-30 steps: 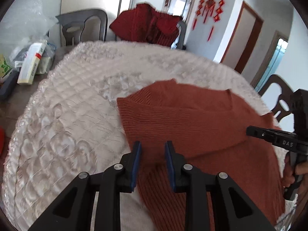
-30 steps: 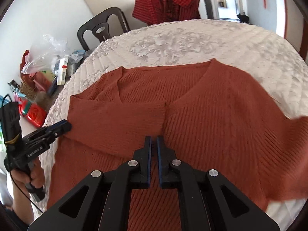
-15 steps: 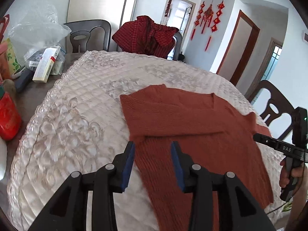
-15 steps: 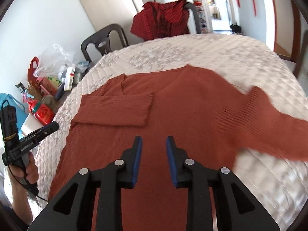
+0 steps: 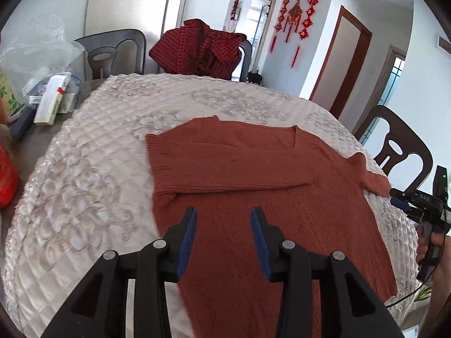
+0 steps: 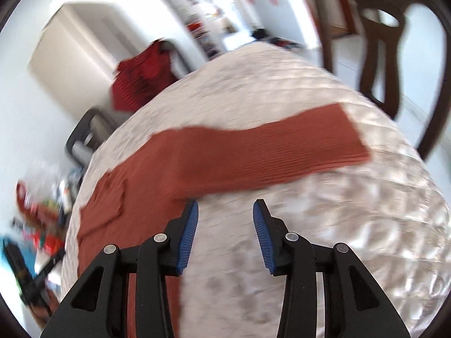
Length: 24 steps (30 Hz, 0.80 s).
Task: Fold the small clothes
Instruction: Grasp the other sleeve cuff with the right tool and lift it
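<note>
Both tongs gape wide, empty. Left tongs (image 5: 222, 222) hang over my rust ribbed-knit sweater (image 5: 253, 186), flat on the quilted bench (image 5: 84, 197), one sleeve folded across its chest. Right tongs (image 6: 225, 217) hang over bare quilt just below the outstretched sleeve (image 6: 282, 152), whose cuff nears the bench edge.

Black left gripper (image 5: 222, 225), blue ribbed pads (image 5: 188, 233), silver screws, bare-skinned hand (image 5: 435, 246)

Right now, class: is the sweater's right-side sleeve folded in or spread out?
Spread out: the sleeve stretches sideways across the quilted tablecloth, away from the sweater body. The opposite sleeve is folded across the chest.
</note>
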Each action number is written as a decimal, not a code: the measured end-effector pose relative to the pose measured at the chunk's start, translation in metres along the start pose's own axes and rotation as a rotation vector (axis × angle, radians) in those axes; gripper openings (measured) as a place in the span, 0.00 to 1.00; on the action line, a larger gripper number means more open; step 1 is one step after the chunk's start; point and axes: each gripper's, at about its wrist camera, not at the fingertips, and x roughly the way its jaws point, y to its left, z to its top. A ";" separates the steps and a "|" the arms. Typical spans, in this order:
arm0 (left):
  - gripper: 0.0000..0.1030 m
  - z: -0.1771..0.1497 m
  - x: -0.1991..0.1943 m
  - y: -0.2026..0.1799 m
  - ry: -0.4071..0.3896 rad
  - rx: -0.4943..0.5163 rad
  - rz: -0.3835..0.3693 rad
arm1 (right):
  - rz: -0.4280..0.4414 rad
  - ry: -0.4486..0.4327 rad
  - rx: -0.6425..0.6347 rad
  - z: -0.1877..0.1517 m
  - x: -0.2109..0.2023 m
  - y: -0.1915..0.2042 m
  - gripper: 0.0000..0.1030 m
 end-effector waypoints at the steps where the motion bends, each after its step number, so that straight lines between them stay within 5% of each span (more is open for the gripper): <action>1: 0.41 -0.001 0.002 -0.002 0.003 0.002 -0.003 | -0.008 0.000 0.031 0.001 0.001 -0.007 0.40; 11: 0.41 -0.007 0.016 -0.007 0.025 -0.006 -0.024 | -0.023 -0.109 0.316 0.014 0.008 -0.045 0.40; 13: 0.41 -0.008 0.018 -0.007 0.030 -0.009 -0.022 | -0.030 -0.136 0.351 0.016 0.009 -0.051 0.36; 15: 0.41 -0.010 0.020 -0.006 0.036 -0.010 -0.023 | -0.063 -0.144 0.369 0.020 0.011 -0.056 0.18; 17: 0.41 -0.012 0.023 -0.006 0.045 -0.011 -0.025 | -0.050 -0.138 0.375 0.024 0.012 -0.061 0.07; 24: 0.41 -0.017 0.026 -0.004 0.058 -0.018 -0.029 | 0.128 -0.223 0.157 0.047 -0.019 0.009 0.06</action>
